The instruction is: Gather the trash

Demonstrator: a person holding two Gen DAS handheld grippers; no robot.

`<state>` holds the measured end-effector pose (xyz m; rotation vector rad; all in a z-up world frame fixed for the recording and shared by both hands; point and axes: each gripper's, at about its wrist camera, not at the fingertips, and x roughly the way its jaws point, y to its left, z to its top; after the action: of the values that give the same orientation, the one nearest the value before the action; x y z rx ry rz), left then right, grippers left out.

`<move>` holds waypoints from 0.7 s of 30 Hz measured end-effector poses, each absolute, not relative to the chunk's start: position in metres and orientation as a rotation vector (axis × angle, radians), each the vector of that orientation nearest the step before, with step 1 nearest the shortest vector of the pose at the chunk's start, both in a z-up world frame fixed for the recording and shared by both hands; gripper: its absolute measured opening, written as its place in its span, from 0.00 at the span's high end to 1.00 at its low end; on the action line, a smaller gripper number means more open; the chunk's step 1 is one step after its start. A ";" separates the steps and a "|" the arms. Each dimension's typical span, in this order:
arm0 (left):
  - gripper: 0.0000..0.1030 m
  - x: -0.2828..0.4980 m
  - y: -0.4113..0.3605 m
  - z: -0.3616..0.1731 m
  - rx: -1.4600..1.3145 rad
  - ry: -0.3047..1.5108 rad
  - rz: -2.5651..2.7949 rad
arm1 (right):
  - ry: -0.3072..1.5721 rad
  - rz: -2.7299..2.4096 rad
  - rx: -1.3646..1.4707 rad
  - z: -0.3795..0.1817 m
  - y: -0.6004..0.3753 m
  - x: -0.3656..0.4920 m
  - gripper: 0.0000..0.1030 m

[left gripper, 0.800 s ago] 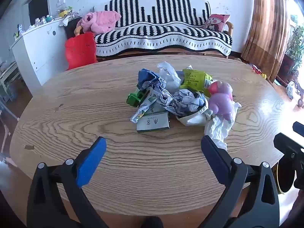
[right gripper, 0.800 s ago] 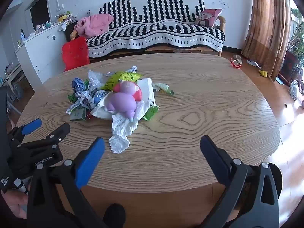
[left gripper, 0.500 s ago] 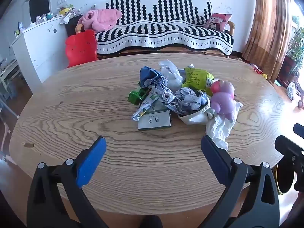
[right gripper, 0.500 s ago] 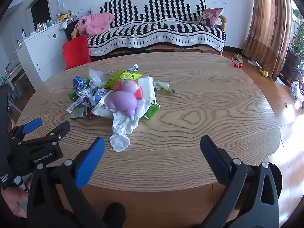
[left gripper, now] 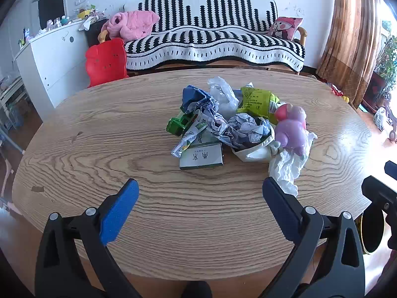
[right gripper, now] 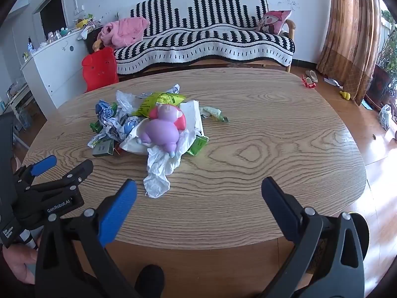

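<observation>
A heap of trash lies in the middle of the oval wooden table point(left gripper: 99, 154): crumpled printed paper point(left gripper: 238, 129), a yellow-green snack bag point(left gripper: 256, 101), a flat green-and-white carton point(left gripper: 201, 157), a clear plastic bag point(left gripper: 222, 94), a white crumpled bag point(right gripper: 161, 171) and a purple and pink toy point(left gripper: 291, 130) point(right gripper: 163, 130). My left gripper point(left gripper: 199, 198) stands open over the near table edge, short of the carton. The right gripper point(right gripper: 198, 196) is open too, with bare table between its fingers and the white bag just left of it.
A small green wrapper point(right gripper: 213, 113) lies apart, right of the heap. Behind the table stand a striped sofa point(left gripper: 213, 42), a red plastic chair point(left gripper: 105, 60) and a white cabinet point(left gripper: 47, 57). A dark round bin point(right gripper: 357, 233) sits on the floor at the near right.
Both grippers have edged slightly toward the trash heap; the heap sits a little lower and larger in both views. Jaws stay wide open.
</observation>
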<state>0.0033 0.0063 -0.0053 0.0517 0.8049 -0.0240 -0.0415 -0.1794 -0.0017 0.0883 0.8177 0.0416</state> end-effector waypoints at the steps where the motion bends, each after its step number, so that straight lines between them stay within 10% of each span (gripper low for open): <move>1: 0.06 0.004 0.005 -0.005 0.054 0.804 -0.024 | 0.818 0.041 0.089 -0.002 -0.180 -0.042 0.05; 21: 0.06 0.002 0.007 -0.010 0.049 0.812 -0.025 | 0.825 0.048 0.083 -0.001 -0.177 -0.043 0.05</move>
<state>0.0020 0.0074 -0.0098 0.0492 0.8123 -0.0248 -0.0430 -0.1772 -0.0011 0.0832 0.8246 0.0479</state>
